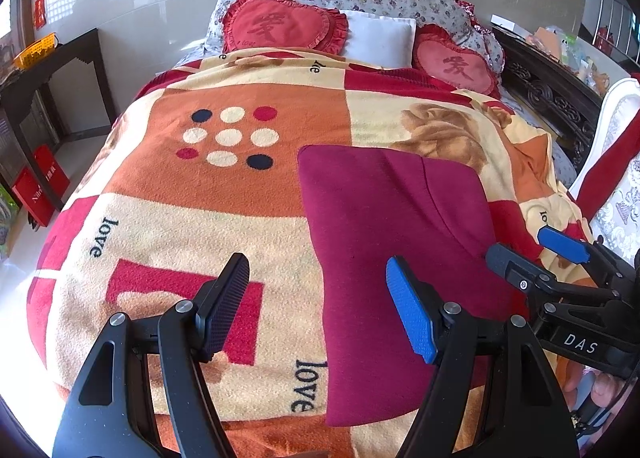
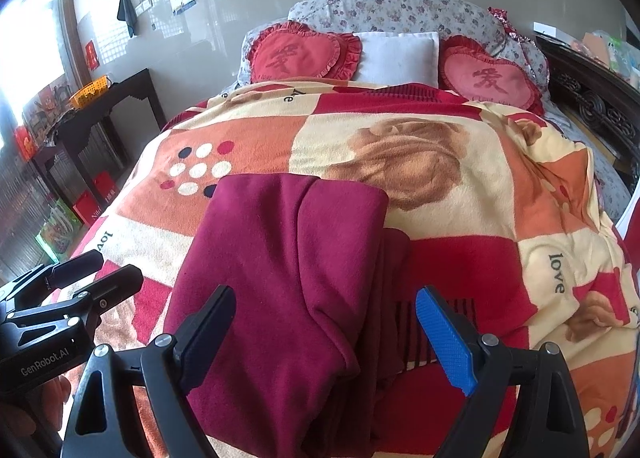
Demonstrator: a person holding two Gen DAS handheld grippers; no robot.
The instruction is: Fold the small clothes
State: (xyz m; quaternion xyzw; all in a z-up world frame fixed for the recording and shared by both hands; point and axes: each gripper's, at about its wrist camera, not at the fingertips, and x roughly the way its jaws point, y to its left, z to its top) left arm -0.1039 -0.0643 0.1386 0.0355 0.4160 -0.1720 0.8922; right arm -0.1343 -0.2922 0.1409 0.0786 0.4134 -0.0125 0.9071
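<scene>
Hovering over one maroon garment (image 2: 288,278) on the blanket (image 1: 208,217), both grippers spread wide, empty.
Left gripper (image 1: 320,306), right gripper (image 2: 332,338); two heart cushions (image 1: 280,27) at 12 o'clock, garment folded I think.

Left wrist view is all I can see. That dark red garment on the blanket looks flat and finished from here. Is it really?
Observer: Not quite flat. In the right wrist view the dark red garment has a raised fold ridge running down its middle.
Visitor: Is anything poking out of it?
Observer: Yes, a striped ribbed band shows at its right edge, under the top layer.
Visitor: Are the other tongs holding it?
Observer: No. The right tongs stand open, with one pad on either side of that ridge, and they grip nothing.
</scene>
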